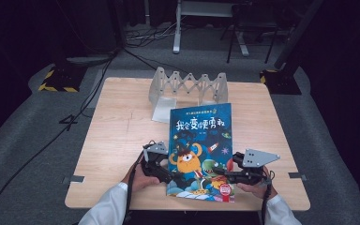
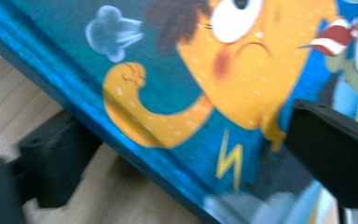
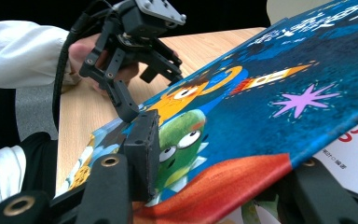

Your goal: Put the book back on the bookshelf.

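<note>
Two hand-held grippers at book (image 1: 200, 140): left (image 1: 168, 174) spread wide astride spine edge; right (image 1: 225, 173) pinching cover.

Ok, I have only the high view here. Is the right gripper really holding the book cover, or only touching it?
Observer: The right gripper holds it: one jaw lies on top of the book cover, the other sits under it.
Operator: Is the cover lifted?
Observer: Yes, its edge is raised and a white page shows beneath.
Operator: And the left gripper?
Observer: The left gripper is open. The book's edge runs between its jaws, one over the cover, one low by the table.
</note>
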`<state>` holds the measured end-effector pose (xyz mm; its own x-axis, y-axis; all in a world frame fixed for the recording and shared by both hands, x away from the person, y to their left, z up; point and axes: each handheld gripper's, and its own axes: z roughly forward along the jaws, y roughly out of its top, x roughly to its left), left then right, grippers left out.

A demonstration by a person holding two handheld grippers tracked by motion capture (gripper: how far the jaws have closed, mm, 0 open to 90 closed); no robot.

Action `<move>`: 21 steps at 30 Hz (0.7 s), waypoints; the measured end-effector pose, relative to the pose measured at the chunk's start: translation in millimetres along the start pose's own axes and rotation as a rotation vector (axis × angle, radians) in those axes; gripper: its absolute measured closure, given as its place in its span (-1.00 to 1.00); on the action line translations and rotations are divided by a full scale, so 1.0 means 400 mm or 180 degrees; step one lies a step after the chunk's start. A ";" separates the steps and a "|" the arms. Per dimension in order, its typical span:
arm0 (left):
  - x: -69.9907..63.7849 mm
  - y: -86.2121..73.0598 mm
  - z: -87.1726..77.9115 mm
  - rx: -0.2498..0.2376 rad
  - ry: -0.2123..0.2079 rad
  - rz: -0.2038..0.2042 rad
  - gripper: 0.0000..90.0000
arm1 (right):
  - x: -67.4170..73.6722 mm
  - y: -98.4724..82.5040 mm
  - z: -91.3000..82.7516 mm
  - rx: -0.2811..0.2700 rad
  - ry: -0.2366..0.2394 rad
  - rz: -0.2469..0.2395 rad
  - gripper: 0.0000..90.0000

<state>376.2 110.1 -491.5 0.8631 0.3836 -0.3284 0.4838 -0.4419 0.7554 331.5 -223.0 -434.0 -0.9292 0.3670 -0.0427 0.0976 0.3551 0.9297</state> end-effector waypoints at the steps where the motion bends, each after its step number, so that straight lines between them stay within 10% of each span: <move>1: 0.002 0.001 0.001 0.0002 -0.0024 -0.0019 -0.97 | 0.000 0.000 0.000 -0.0003 0.0002 -0.0010 0.19; 21: 0.022 0.035 -0.018 -0.0291 -0.0089 0.0015 -0.61 | -0.006 -0.003 -0.008 -0.0087 -0.0004 -0.0107 0.24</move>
<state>389.4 113.2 -479.8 0.8697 0.3583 -0.3394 0.4655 -0.3672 0.8053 332.6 -227.0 -433.8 -0.9314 0.3563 -0.0745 0.0565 0.3437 0.9374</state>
